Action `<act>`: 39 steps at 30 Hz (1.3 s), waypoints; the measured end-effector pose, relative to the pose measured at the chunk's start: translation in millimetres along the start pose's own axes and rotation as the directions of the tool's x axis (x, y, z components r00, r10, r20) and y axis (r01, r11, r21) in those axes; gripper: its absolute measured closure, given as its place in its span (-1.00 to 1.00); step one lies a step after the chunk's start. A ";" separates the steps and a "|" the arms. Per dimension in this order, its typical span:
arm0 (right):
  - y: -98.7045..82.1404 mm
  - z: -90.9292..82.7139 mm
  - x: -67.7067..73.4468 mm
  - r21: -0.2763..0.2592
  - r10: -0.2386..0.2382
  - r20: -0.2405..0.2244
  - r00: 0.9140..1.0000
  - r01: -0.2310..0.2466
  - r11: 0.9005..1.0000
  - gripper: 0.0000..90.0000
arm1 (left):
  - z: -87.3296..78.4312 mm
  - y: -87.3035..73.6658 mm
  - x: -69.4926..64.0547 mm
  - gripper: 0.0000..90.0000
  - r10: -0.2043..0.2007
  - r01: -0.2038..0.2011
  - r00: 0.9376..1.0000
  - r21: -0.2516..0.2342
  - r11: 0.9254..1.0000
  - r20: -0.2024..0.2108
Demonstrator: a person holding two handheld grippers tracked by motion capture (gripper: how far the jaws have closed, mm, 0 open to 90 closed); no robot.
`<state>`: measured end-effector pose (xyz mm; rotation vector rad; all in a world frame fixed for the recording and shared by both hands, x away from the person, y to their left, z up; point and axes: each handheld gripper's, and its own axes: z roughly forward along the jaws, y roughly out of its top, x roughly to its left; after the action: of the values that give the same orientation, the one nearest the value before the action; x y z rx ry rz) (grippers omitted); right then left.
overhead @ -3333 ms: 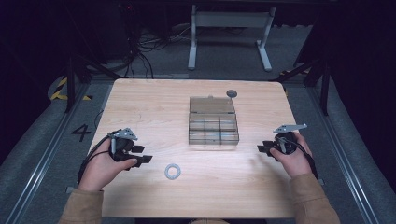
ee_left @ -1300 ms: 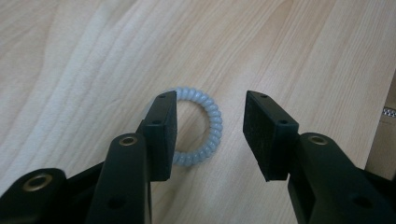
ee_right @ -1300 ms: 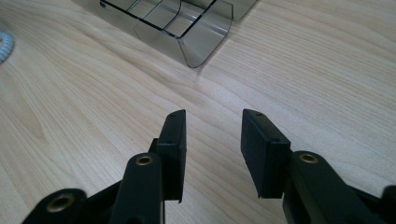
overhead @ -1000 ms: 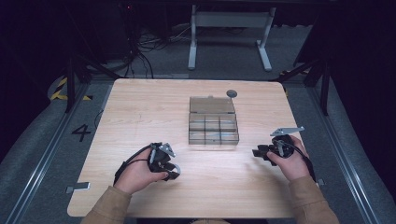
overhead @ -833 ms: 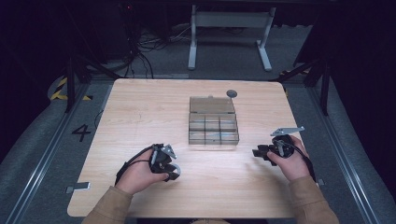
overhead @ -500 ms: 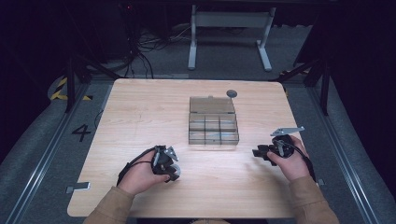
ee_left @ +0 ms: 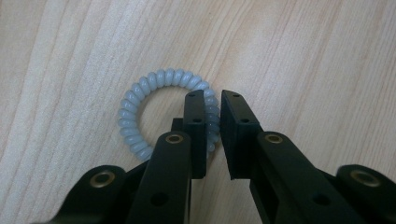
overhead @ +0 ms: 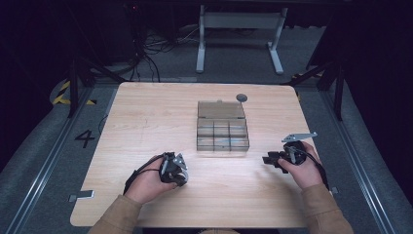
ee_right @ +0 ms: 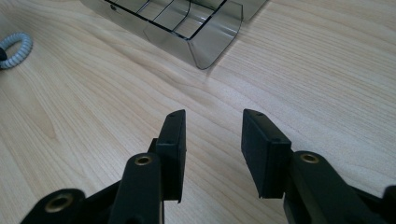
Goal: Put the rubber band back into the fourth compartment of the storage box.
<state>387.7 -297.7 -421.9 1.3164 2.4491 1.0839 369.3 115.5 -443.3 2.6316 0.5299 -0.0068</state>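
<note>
Dark floor and cabling ring the pale wooden table (overhead: 146,117), where a clear compartment box (overhead: 222,127) sits at centre frame with its lid folded back toward the far edge and a small dark disc (overhead: 241,98) just beyond it. At lower left of the high view, my left gripper (overhead: 175,169) is tipped down onto the tabletop. Its own camera shows the two black jaws nearly together around the right side of a pale blue spiral hair tie (ee_left: 161,109), one jaw inside the ring and one outside, the coil between them; I cannot tell whether they have fully pinched it. The tie lies flat on the wood, in the lower middle of the table, in front of the box and apart from it. At lower right, my right gripper (overhead: 271,158) rests low over bare wood with its jaws spread, pointing toward the box's near corner (ee_right: 205,44), the tie (ee_right: 14,49) at that view's far left edge.
</note>
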 end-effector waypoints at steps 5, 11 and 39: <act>-0.1 0.3 0.1 0.001 -0.002 0.001 1.000 0.002 1.000 0.37 | 0.4 0.1 0.1 0.83 -0.021 0.021 1.000 -0.011 1.000 -0.005; -0.9 1.2 -0.5 0.003 -0.002 0.003 1.000 0.002 1.000 0.37 | -1.2 0.4 0.7 0.83 -0.070 0.069 0.998 -0.017 0.997 -0.010; -15.6 11.0 5.5 -0.016 -0.051 0.045 0.998 0.052 0.999 0.49 | -60.9 19.3 6.7 0.84 -0.177 0.184 0.982 -0.112 0.977 0.064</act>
<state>378.9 -293.2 -439.2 1.2510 2.4227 1.0494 377.6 128.5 -381.0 2.4536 0.7267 -0.1002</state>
